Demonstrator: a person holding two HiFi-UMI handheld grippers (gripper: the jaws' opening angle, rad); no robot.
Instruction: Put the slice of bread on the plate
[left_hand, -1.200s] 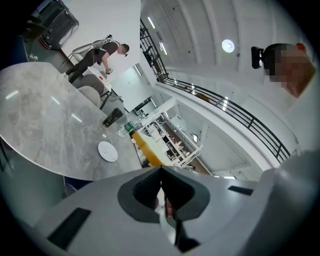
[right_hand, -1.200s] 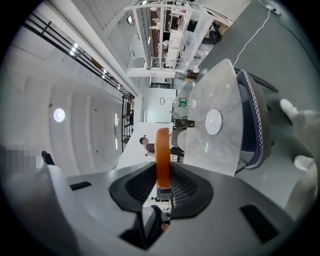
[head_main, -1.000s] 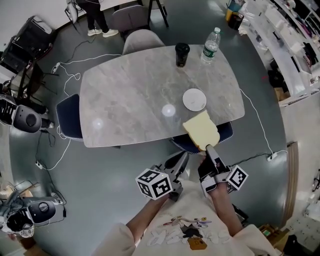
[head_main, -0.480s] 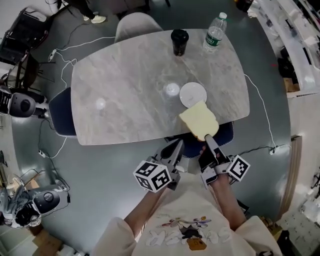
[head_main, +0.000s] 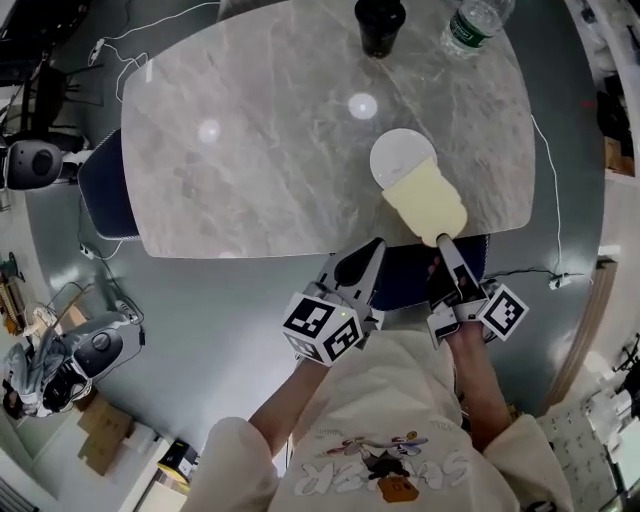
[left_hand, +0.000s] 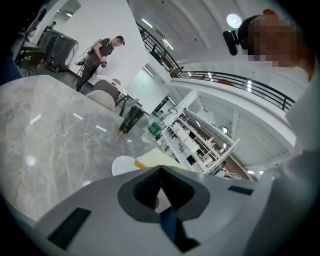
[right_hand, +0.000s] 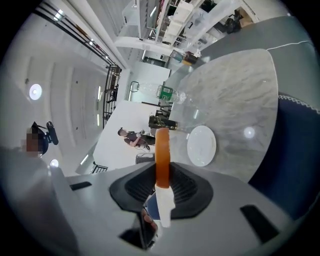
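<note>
Two grippers just off front-right edge of table (head_main: 250, 150). Clamped in right gripper (head_main: 443, 248) by near crust: slice of bread (head_main: 425, 200), aloft over that edge, far end overlapping near rim of white plate (head_main: 392, 150). Closed on nothing: left gripper (head_main: 374, 252), just beside. Probably mid-carry toward plate. Next, by judgement: push forward until centred over plate, lower flat, then spread jaws; avoid nudging plate.

Cream sweatshirt (head_main: 385, 445) with cartoon print; grey left gripper (head_main: 374, 250) and right gripper (head_main: 445, 246), each with black-and-white marker cube (head_main: 322, 328).
</note>
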